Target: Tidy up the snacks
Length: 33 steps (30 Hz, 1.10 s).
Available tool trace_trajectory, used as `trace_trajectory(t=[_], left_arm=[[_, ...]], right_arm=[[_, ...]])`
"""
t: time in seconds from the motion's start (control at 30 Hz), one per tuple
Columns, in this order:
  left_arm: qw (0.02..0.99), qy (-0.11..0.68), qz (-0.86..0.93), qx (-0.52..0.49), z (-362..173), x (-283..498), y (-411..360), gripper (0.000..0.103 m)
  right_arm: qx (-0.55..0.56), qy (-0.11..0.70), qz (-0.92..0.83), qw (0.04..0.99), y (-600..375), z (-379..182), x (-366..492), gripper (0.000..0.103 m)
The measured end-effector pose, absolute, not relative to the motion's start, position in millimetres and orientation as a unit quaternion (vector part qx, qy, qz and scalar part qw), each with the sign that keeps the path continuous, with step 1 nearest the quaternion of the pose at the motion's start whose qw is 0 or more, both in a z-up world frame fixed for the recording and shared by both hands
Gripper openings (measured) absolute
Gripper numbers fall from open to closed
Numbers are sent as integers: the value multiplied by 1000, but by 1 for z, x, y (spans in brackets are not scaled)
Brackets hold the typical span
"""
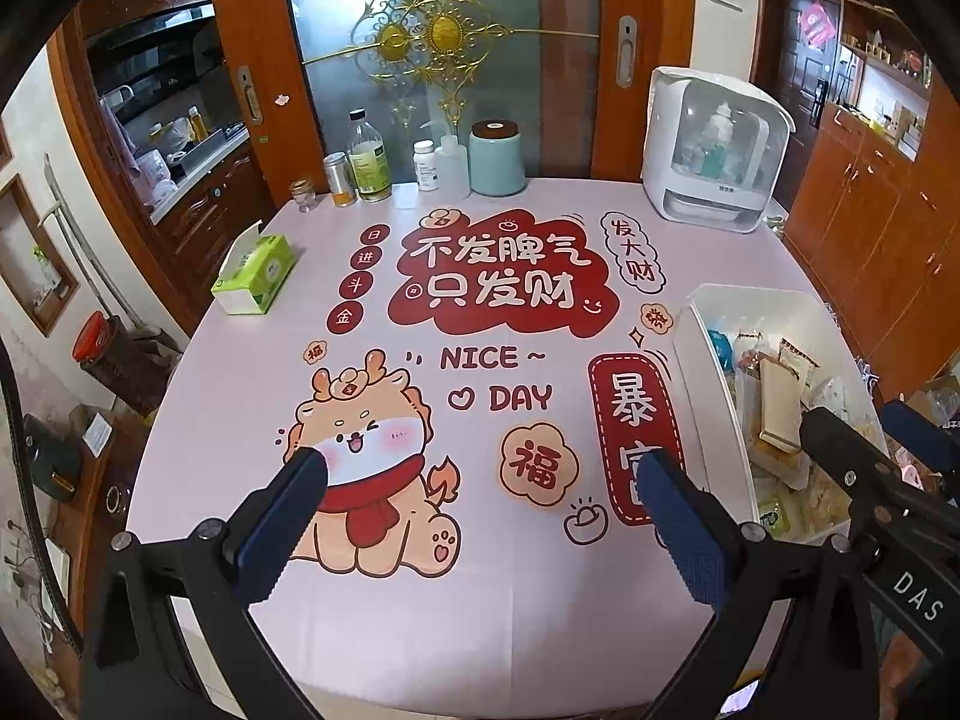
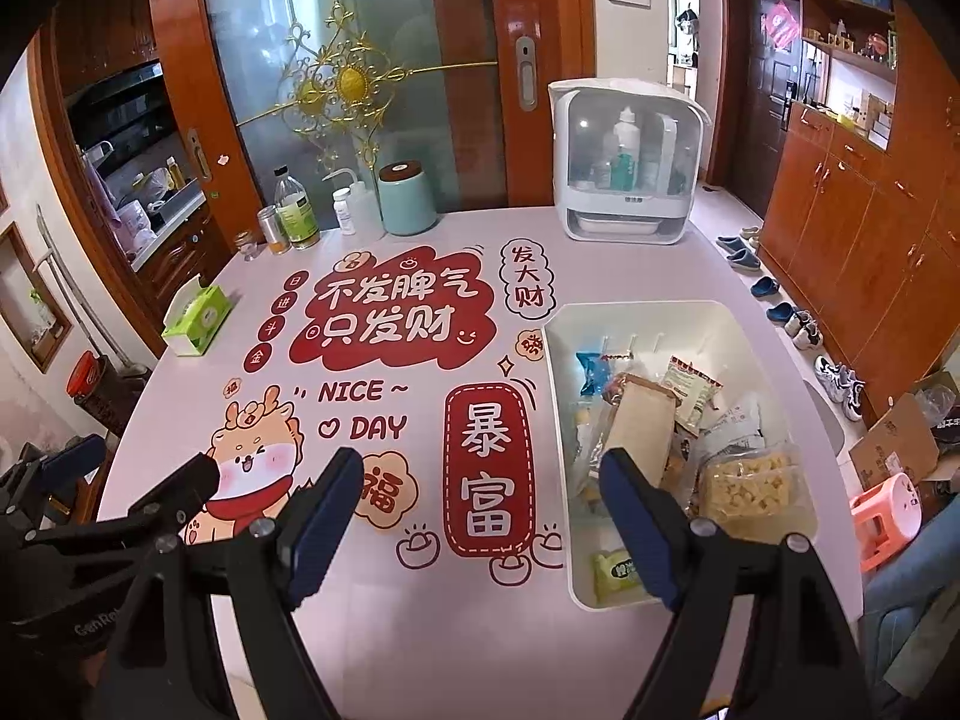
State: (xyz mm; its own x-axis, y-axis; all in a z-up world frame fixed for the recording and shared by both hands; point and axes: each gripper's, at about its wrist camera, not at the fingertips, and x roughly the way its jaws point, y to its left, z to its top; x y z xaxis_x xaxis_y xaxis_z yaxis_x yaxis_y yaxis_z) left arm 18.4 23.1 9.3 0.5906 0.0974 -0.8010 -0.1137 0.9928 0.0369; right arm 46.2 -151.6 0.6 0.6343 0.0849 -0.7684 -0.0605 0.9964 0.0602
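A white bin point(image 2: 561, 420) at the table's right holds several snack packets: a tan packet point(image 2: 639, 420), a clear bag of yellow pieces point(image 2: 747, 486), a blue packet point(image 2: 591, 369), a small green packet point(image 2: 618, 570). The bin also shows in the left wrist view point(image 1: 702, 384). My right gripper point(image 2: 480, 471) is open and empty above the bin's near left edge. My left gripper point(image 1: 480, 474) is open and empty over the table's printed cover point(image 1: 480, 600). The right gripper also shows at the right in the left wrist view point(image 1: 864, 426).
At the table's back stand a green tissue box point(image 2: 198, 315), a jar and bottles point(image 2: 297, 213), a teal canister point(image 2: 408, 198) and a white cabinet with a clear door point(image 2: 627, 168). Shoes point(image 2: 798, 324), a pink stool point(image 2: 888, 516) and cardboard lie on the floor to the right.
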Motion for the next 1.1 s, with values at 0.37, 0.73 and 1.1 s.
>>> trace_trajectory(t=[0.37,0.73,1.1], left_arm=[[890,452,59,-10,6,17,24,103],[889,453,61,-11,4,14,24,103],[888,456,65,-11,0,9,23,103]], right_arm=[[13,428,43,903,-152,1,45,82],[12,429,47,902,-153,1,46,82],[12,430,48,901,-153,1,47,82]])
